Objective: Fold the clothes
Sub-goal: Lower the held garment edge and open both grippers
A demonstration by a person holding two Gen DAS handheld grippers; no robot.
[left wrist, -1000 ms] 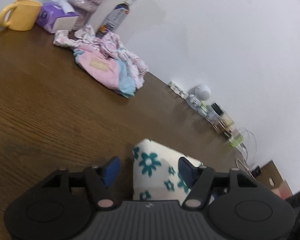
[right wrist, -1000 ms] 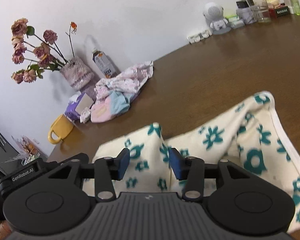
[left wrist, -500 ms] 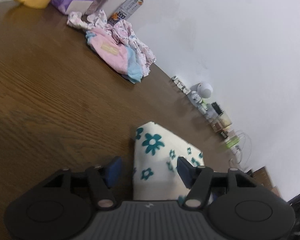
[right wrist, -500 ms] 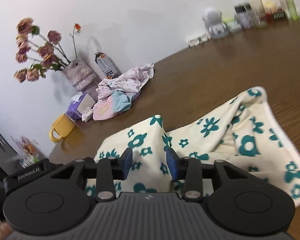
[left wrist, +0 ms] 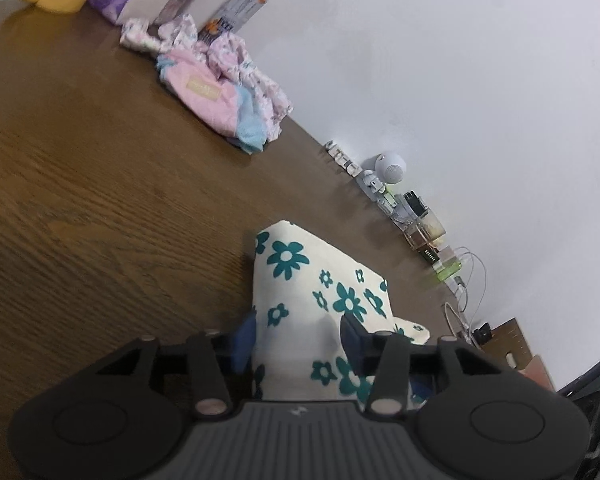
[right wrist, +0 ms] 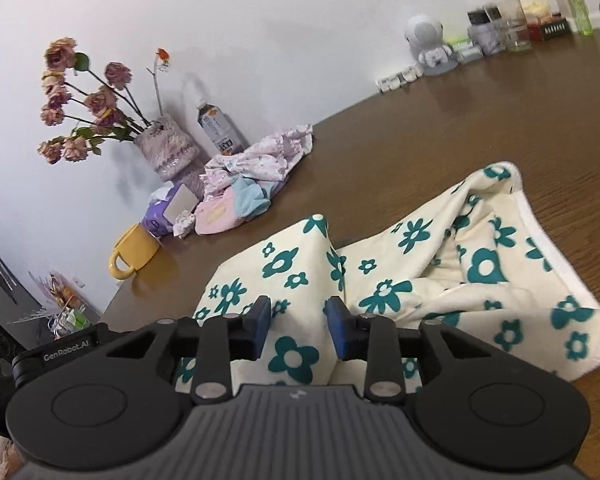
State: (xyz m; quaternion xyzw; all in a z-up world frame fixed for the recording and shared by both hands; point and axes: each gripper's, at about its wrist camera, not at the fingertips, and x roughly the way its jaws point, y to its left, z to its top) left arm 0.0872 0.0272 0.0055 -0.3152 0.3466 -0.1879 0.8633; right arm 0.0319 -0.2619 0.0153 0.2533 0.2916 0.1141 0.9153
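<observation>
Floral cloth (right wrist: 440, 280) lies rumpled at lower centre; left gripper (left wrist: 298, 338) and right gripper (right wrist: 298, 326) both pinch its folds.

A dark brown wooden table (right wrist: 440, 136) with visible grain fills the foreground and meets a plain white wall (right wrist: 260, 28) straight ahead. Against the wall, ahead and to the left, stands a fuzzy pink vase (right wrist: 166, 152) of dried roses, casting soft shadows. Ahead and to the right along the wall sit a small white robot figure (right wrist: 426, 42) and several jars (right wrist: 508, 26). The lighting is even and indoor.
</observation>
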